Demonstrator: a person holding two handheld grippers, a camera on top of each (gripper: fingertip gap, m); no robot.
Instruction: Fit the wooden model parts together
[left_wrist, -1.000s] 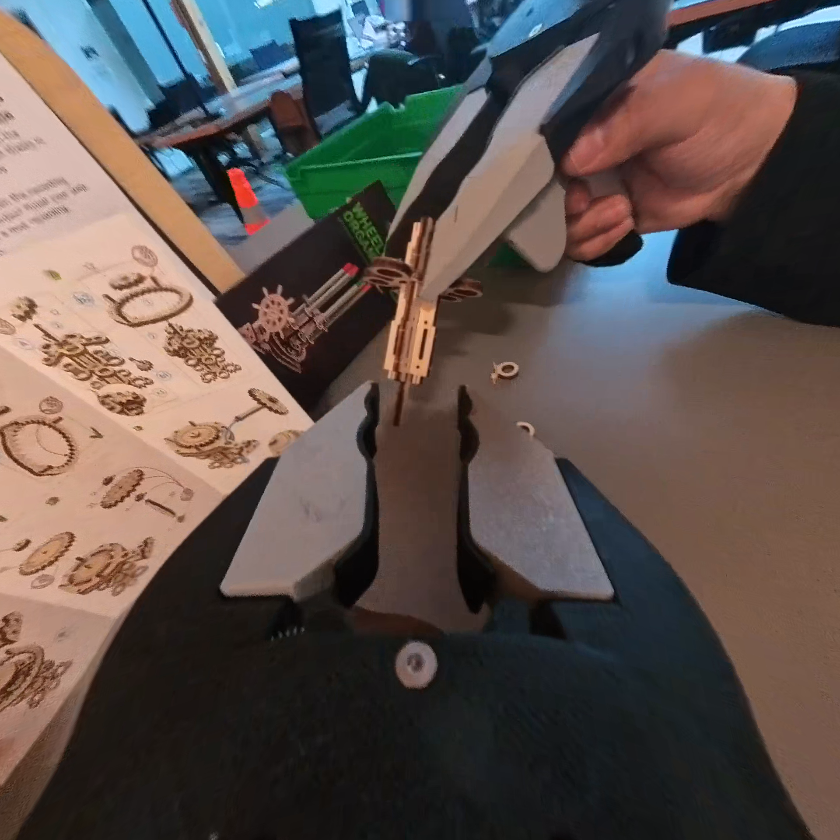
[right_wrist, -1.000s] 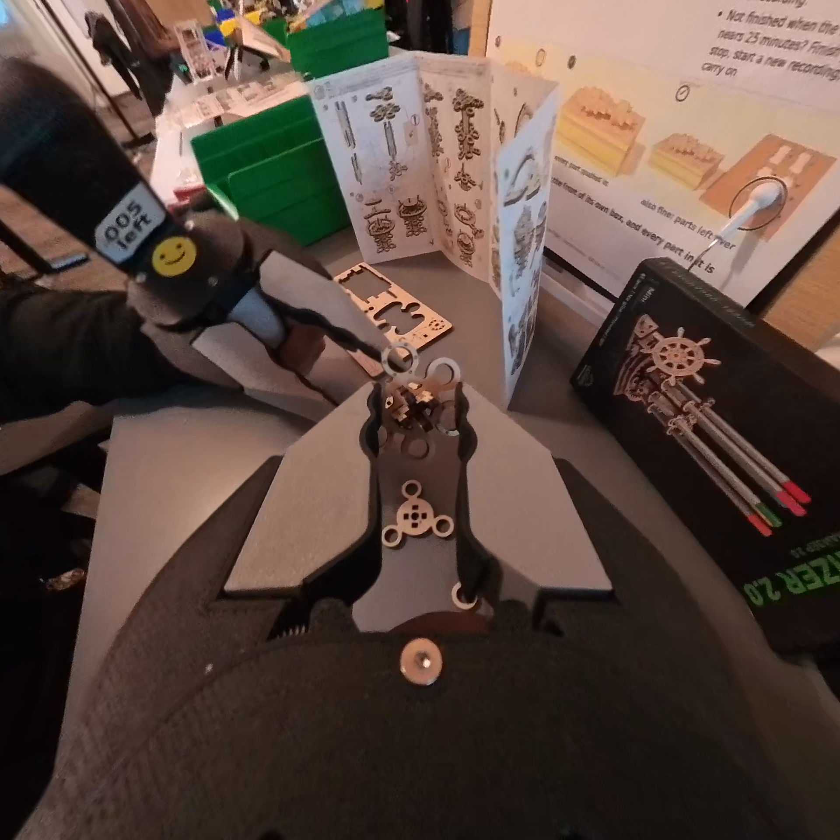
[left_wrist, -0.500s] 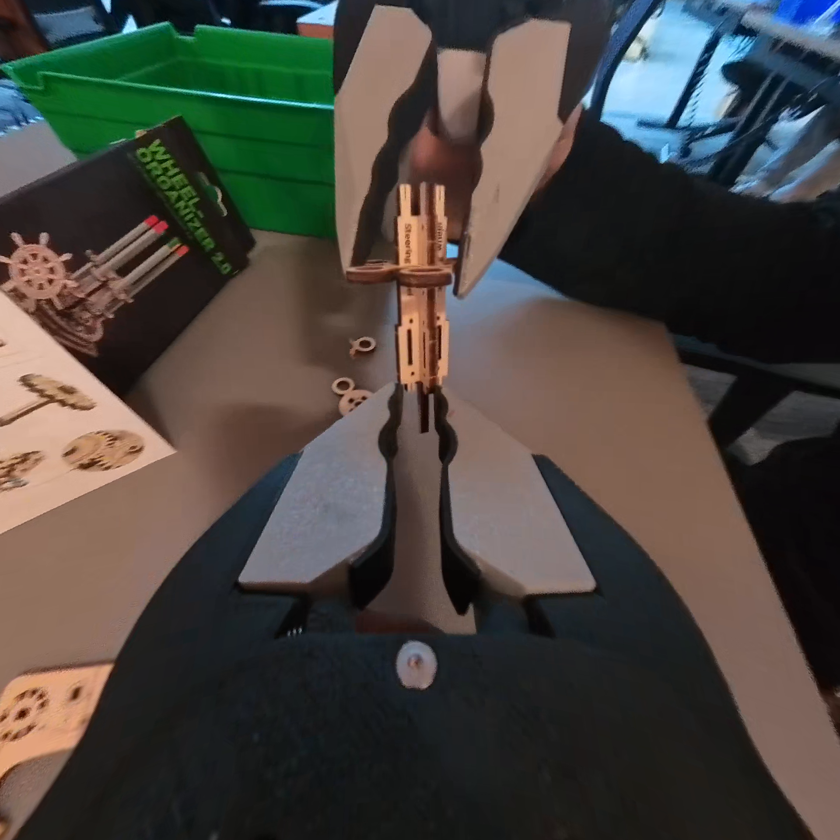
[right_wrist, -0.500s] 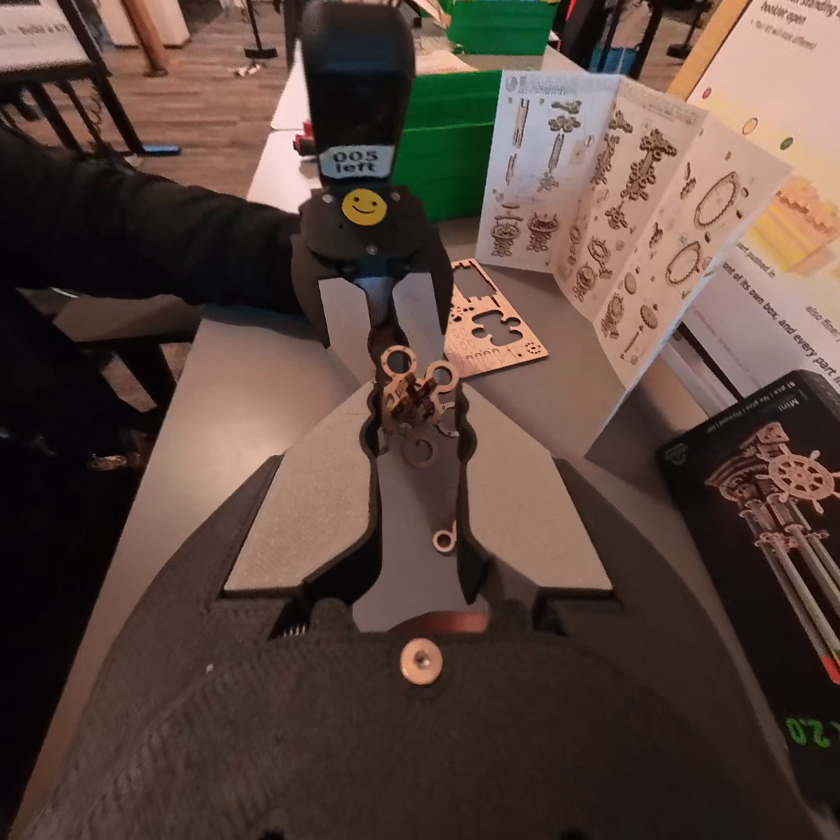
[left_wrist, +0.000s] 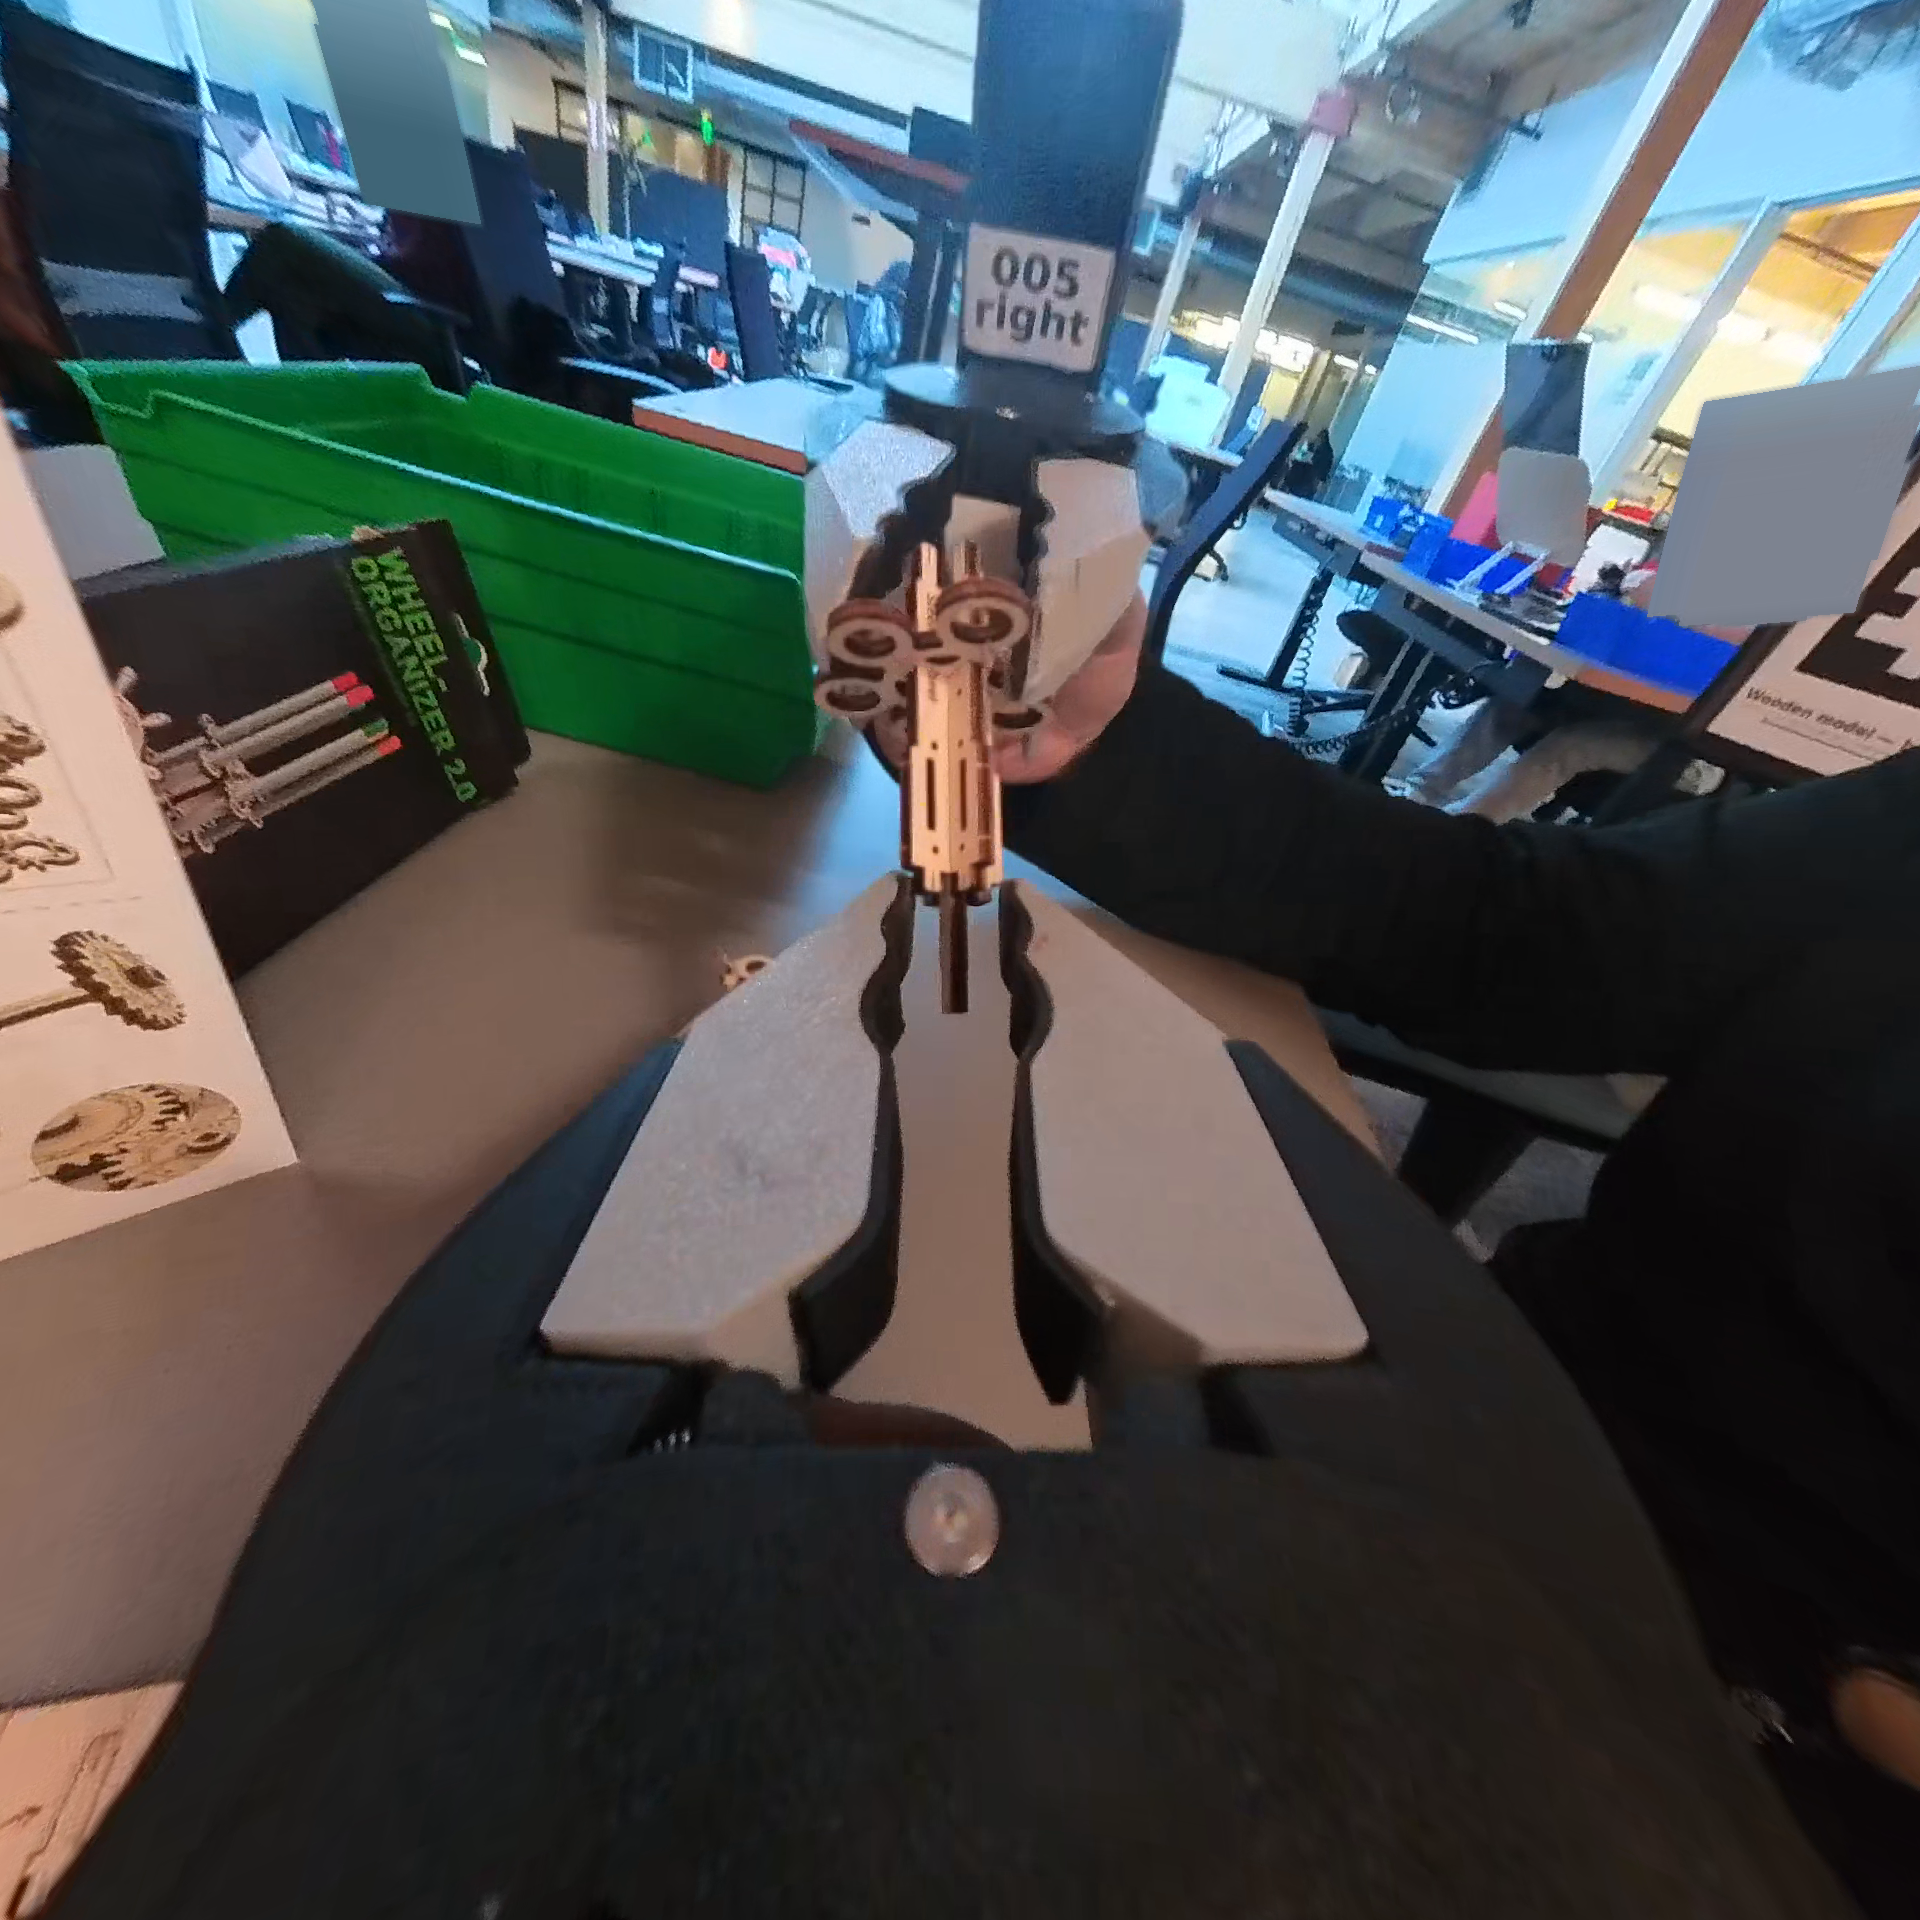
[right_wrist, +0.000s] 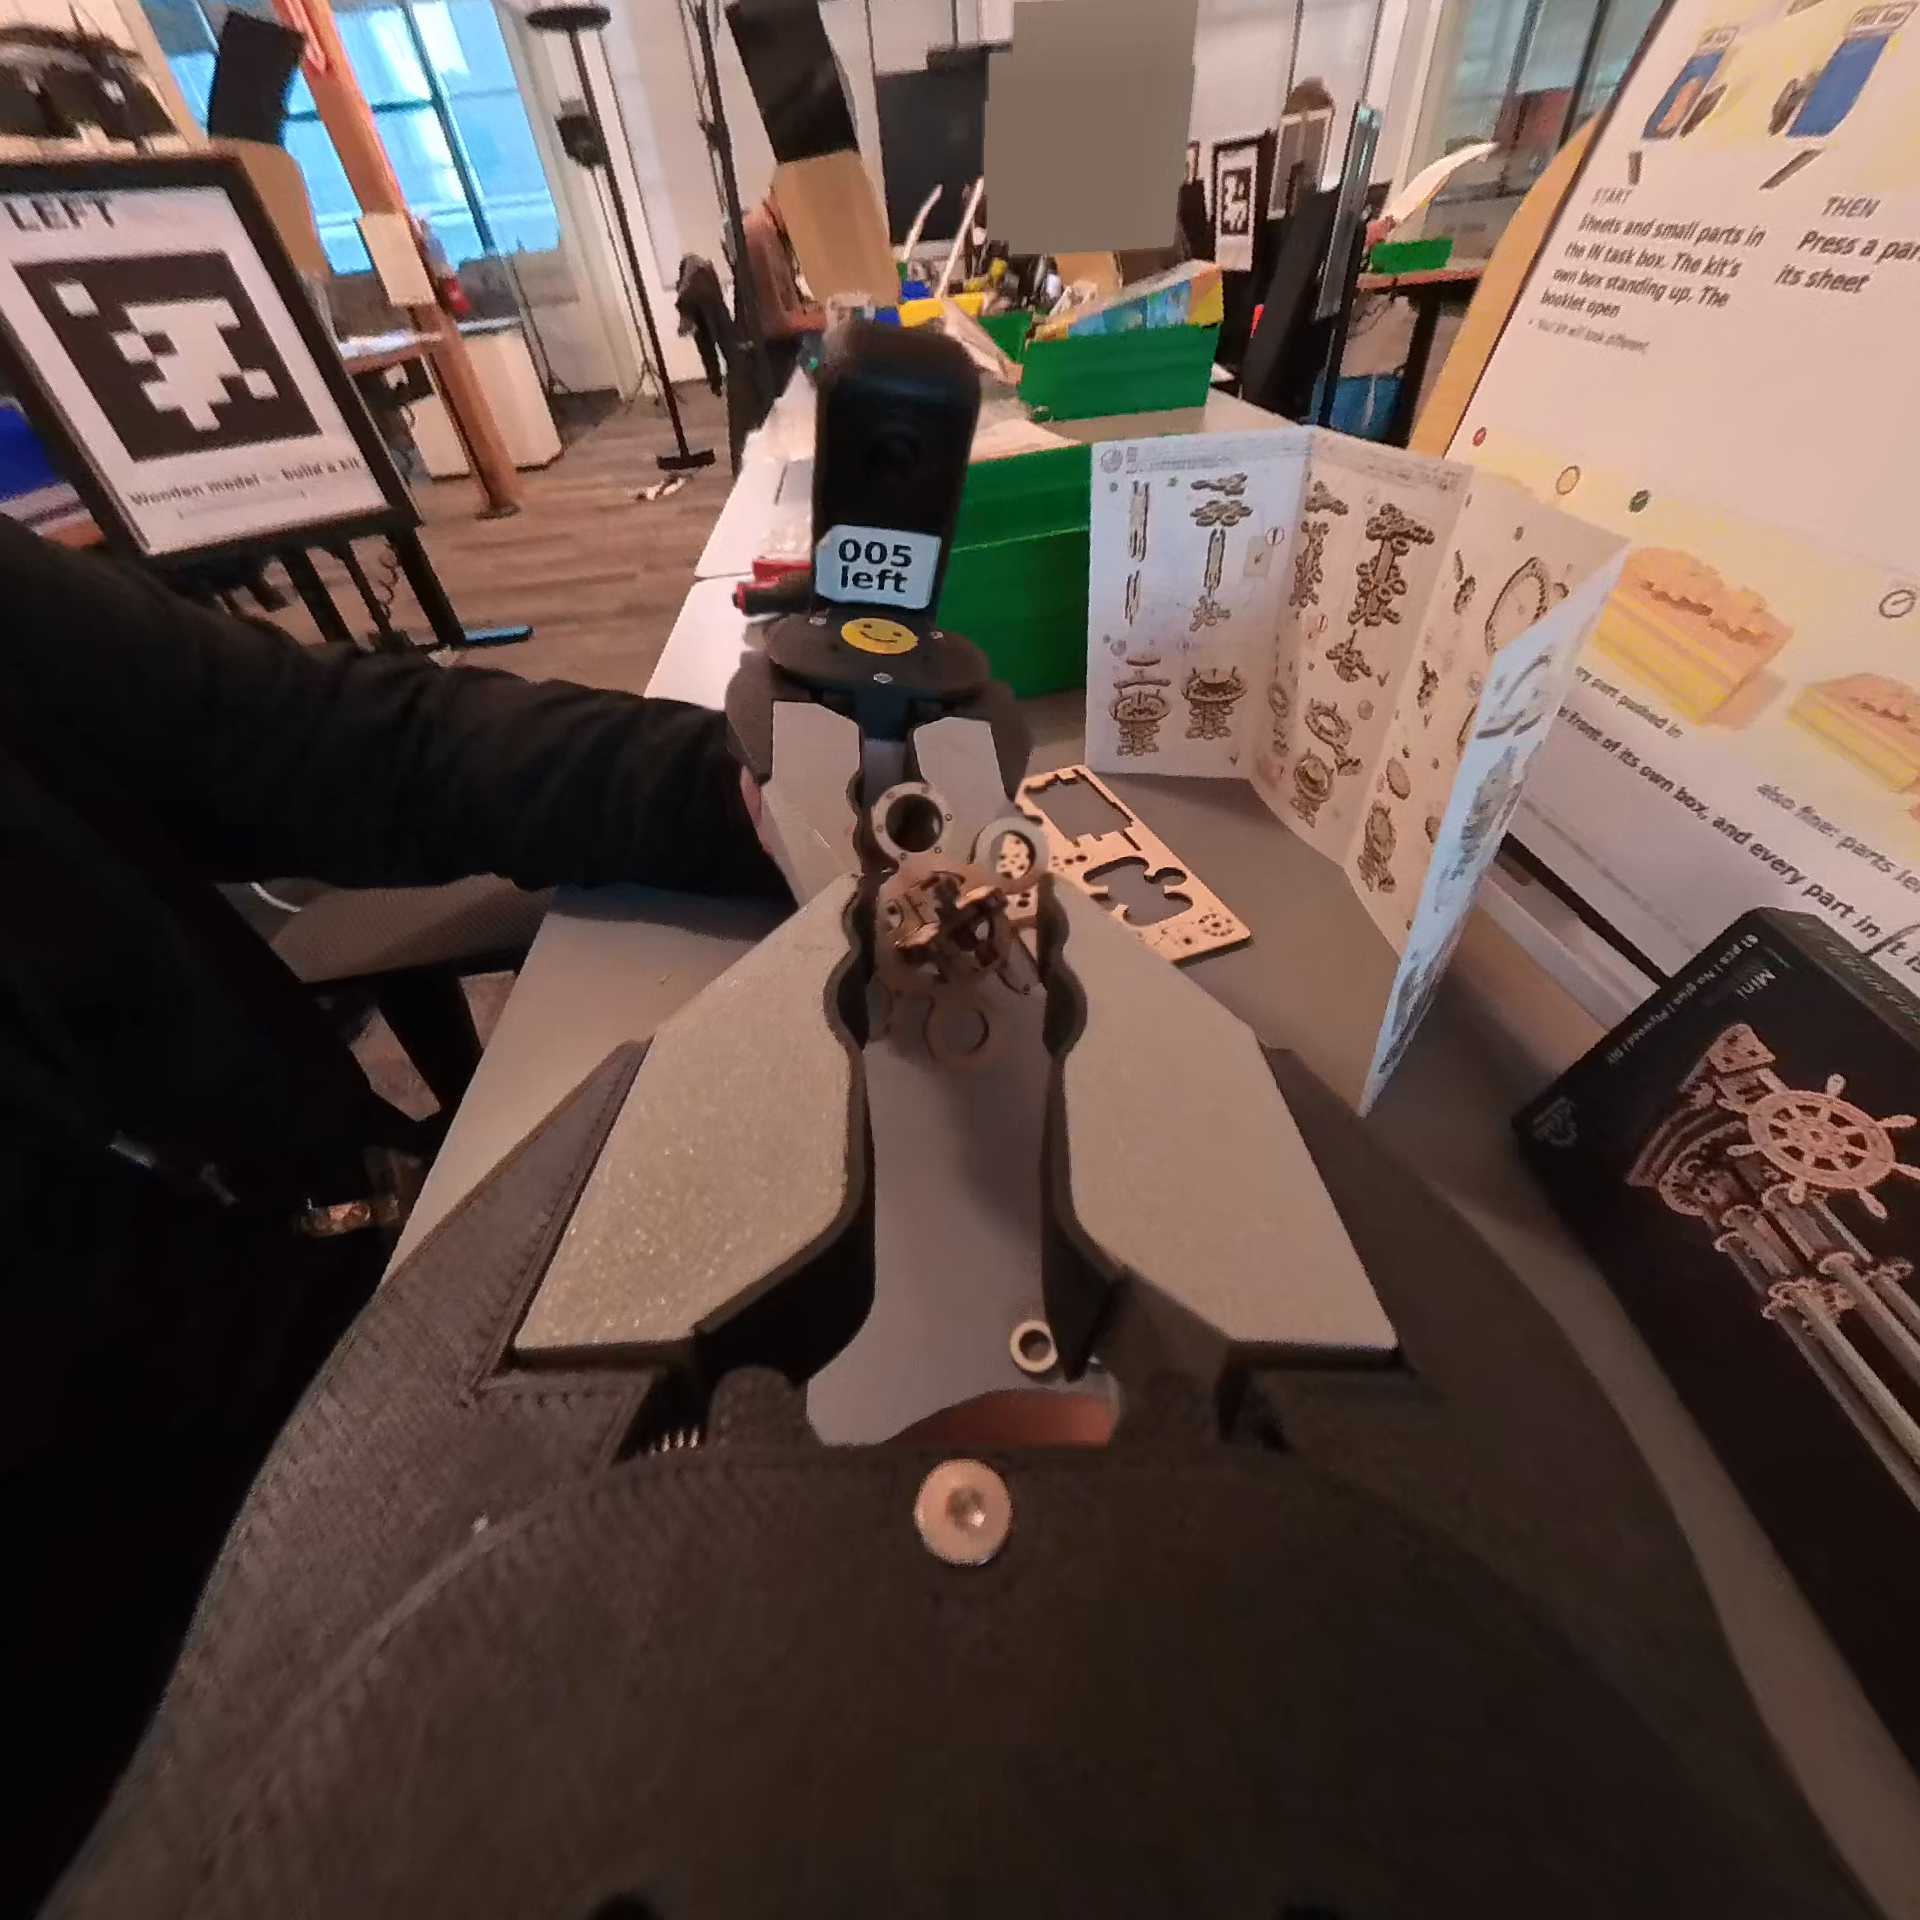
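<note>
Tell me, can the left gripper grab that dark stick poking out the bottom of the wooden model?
Probably yes. The dark stick already hangs between the left gripper's parted fingers, nothing blocking, while the right gripper holds the wooden model.

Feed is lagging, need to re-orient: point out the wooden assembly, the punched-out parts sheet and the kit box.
wooden assembly (left_wrist: 948, 774): left wrist view, on its pale slotted shaft.
parts sheet (right_wrist: 1138, 883): right wrist view, on its flat middle.
kit box (right_wrist: 1745, 1174): right wrist view, on its black front face.

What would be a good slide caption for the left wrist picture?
Two tongs meet over a table: the right tongs hold a wooden model whose thin dark pin dips between the left tongs.
</note>
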